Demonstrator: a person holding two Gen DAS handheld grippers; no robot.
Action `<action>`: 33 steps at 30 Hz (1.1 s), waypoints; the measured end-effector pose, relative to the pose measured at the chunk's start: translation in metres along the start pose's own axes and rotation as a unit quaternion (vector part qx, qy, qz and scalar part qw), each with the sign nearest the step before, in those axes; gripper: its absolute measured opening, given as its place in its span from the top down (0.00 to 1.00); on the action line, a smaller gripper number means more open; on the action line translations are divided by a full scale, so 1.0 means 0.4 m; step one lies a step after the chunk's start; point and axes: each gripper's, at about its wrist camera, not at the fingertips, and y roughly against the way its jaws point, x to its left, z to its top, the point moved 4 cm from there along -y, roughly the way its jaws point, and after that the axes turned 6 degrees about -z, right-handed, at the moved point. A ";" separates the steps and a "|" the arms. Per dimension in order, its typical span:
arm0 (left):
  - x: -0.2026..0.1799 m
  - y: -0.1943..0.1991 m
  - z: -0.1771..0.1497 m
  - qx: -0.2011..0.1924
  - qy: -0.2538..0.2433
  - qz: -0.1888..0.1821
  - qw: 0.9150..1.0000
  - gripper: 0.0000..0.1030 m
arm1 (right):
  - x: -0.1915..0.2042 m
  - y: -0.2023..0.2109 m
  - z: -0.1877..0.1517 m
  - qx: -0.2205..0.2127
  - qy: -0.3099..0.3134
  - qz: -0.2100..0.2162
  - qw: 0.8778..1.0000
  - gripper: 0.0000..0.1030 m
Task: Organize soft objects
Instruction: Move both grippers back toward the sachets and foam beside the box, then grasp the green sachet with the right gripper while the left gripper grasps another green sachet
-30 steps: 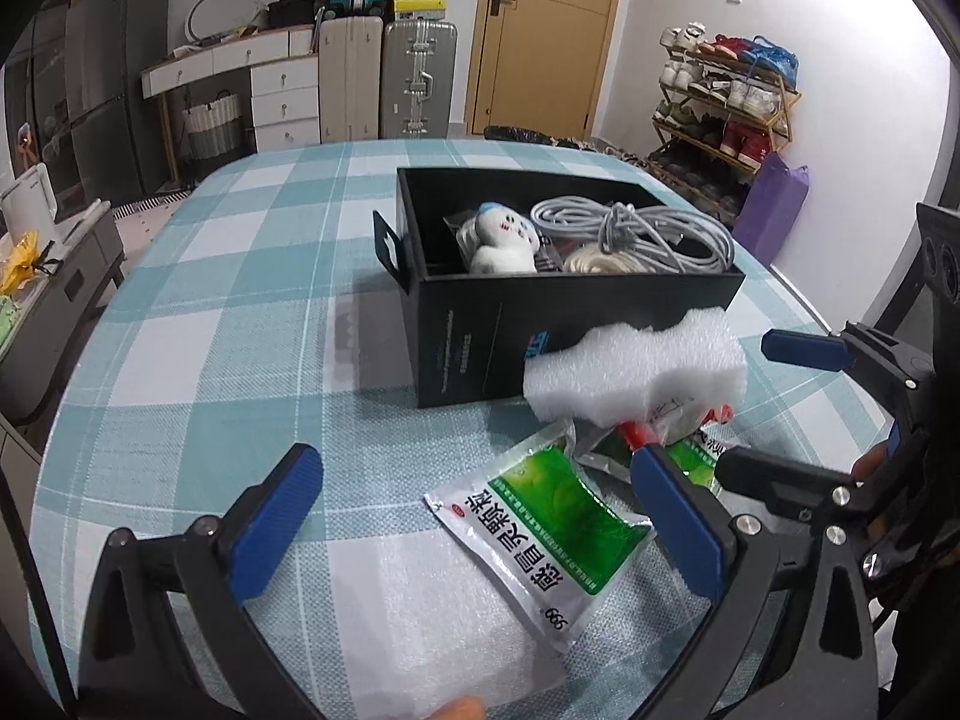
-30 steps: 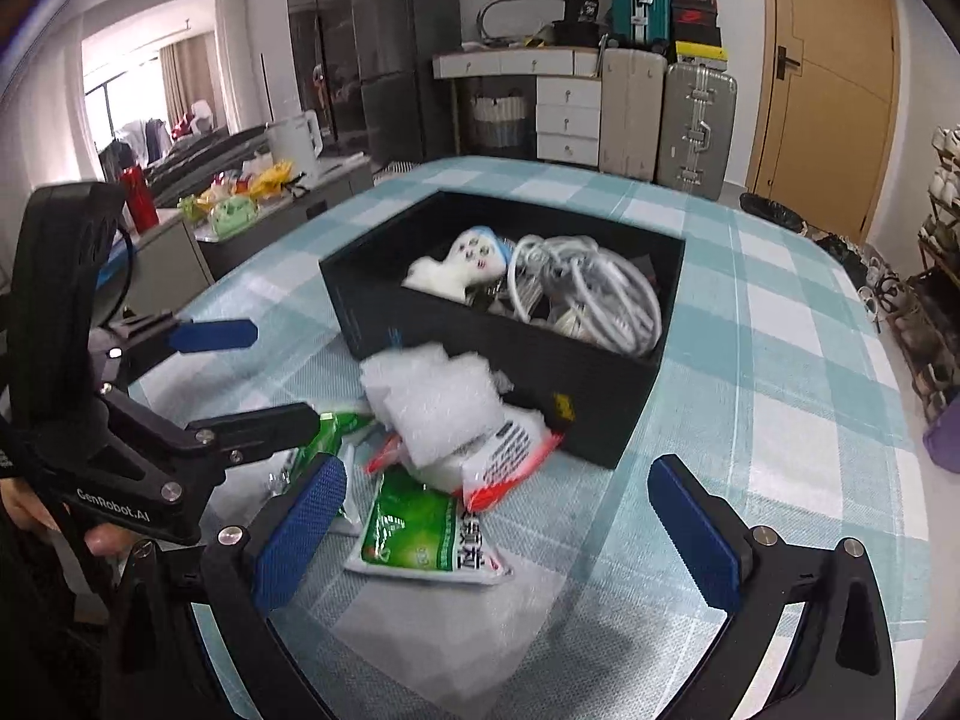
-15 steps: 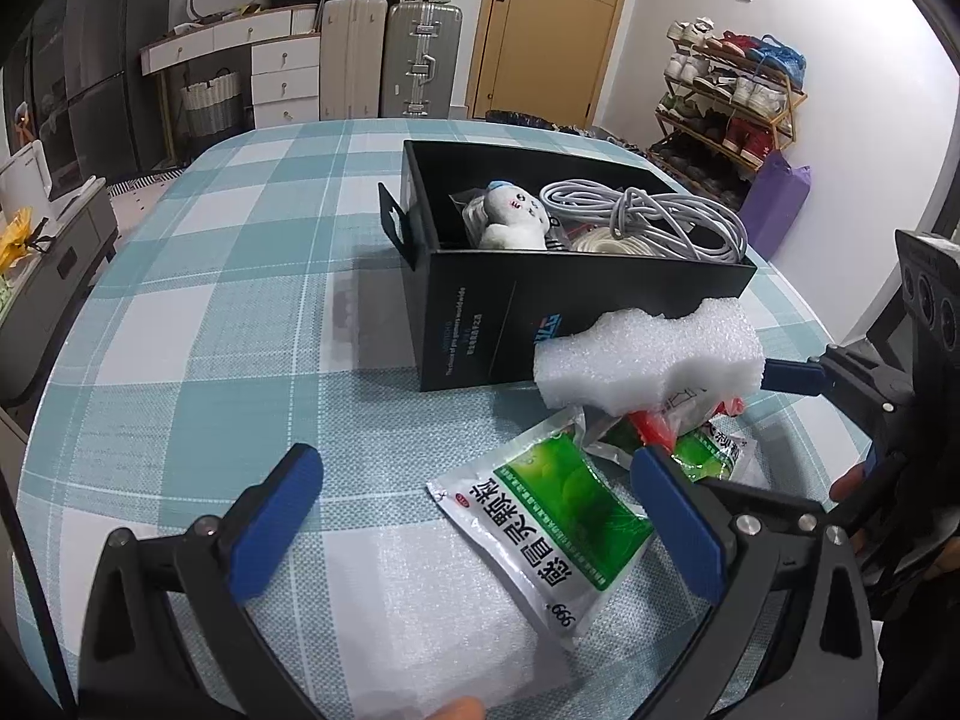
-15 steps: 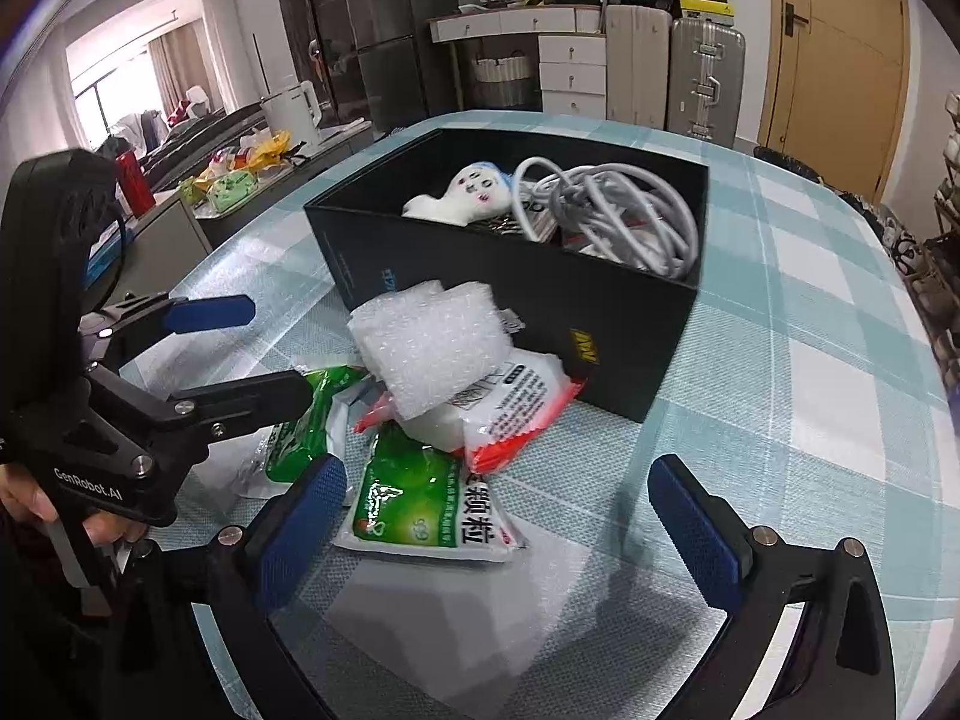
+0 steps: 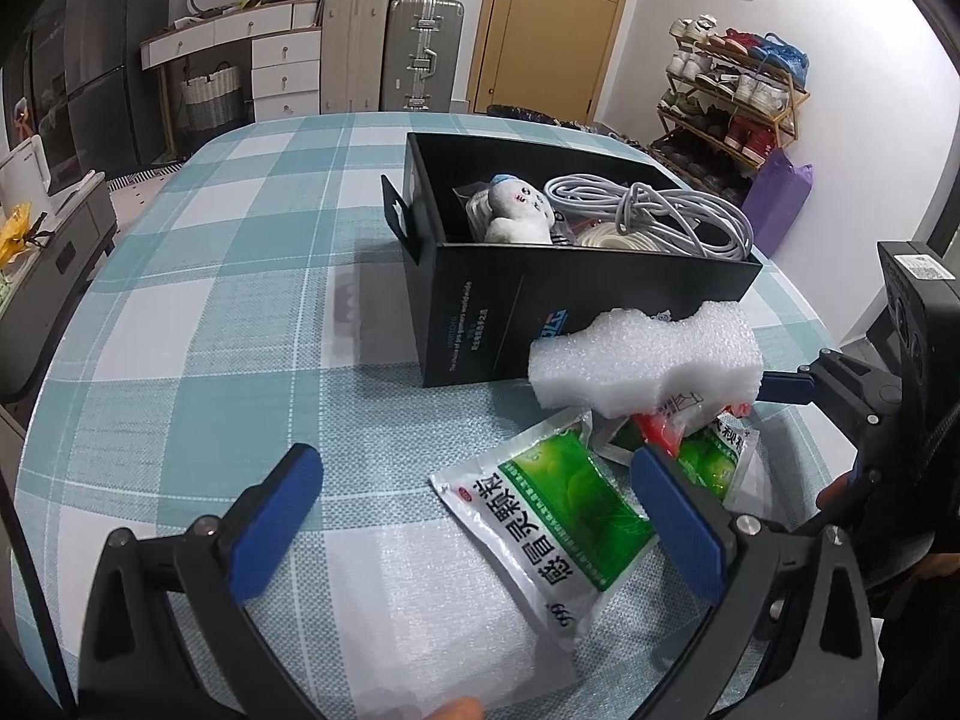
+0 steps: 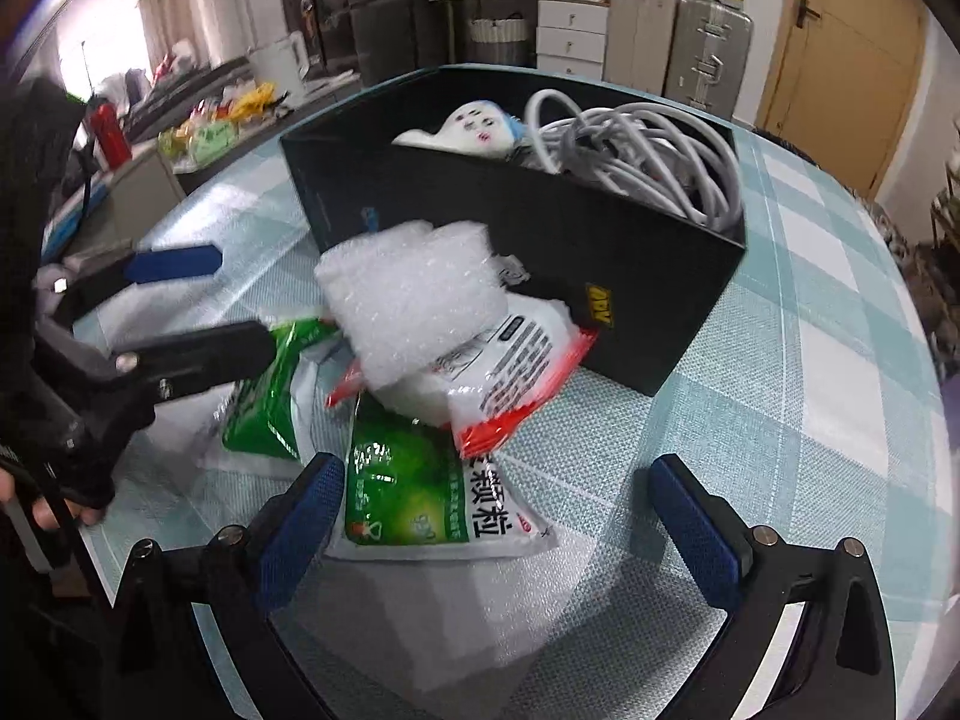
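A black box (image 5: 480, 306) (image 6: 540, 240) on the checked tablecloth holds a white plush toy (image 5: 516, 210) (image 6: 474, 126) and a coil of grey cable (image 5: 654, 210) (image 6: 642, 150). Against its front wall lies a pile: a white foam block (image 5: 648, 360) (image 6: 414, 294) on top of a red-edged white packet (image 6: 510, 372) and two green sachets (image 5: 558, 510) (image 6: 402, 492). A flat white foam sheet (image 5: 438, 618) (image 6: 420, 618) lies under the near sachets. My left gripper (image 5: 474, 522) is open just short of the nearest sachet. My right gripper (image 6: 498, 522) is open, low over the other green sachet.
The table edge curves close on the right and near sides. Suitcases (image 5: 390, 48), white drawers (image 5: 282, 72), a door (image 5: 552, 24) and a shoe rack (image 5: 732, 96) stand beyond the table. A hand (image 6: 54, 510) grips the left tool.
The right gripper has moved forward and lower toward the pile, so the foam and sachets look much nearer. The left gripper has shifted only slightly. Both stayed open.
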 end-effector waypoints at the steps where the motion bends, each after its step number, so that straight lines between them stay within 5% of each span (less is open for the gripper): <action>1: 0.000 0.000 0.001 0.000 0.000 0.000 1.000 0.00 | 0.002 -0.001 0.001 -0.001 0.002 0.001 1.000 0.01; 5: 0.001 0.002 -0.001 -0.001 0.003 -0.001 1.000 0.00 | 0.005 0.001 0.007 -0.011 0.002 0.005 1.000 0.14; 7: 0.001 0.002 -0.001 0.000 0.002 -0.001 1.000 0.00 | 0.014 0.008 0.011 -0.019 0.005 0.008 1.000 0.32; 16: -0.005 0.001 -0.001 0.004 -0.008 0.003 1.000 0.00 | 0.017 0.032 -0.003 -0.022 0.015 0.021 0.999 0.55; 33: -0.025 -0.034 -0.018 0.037 0.009 -0.001 0.999 0.00 | -0.066 0.093 -0.076 -0.043 -0.029 0.012 0.999 0.61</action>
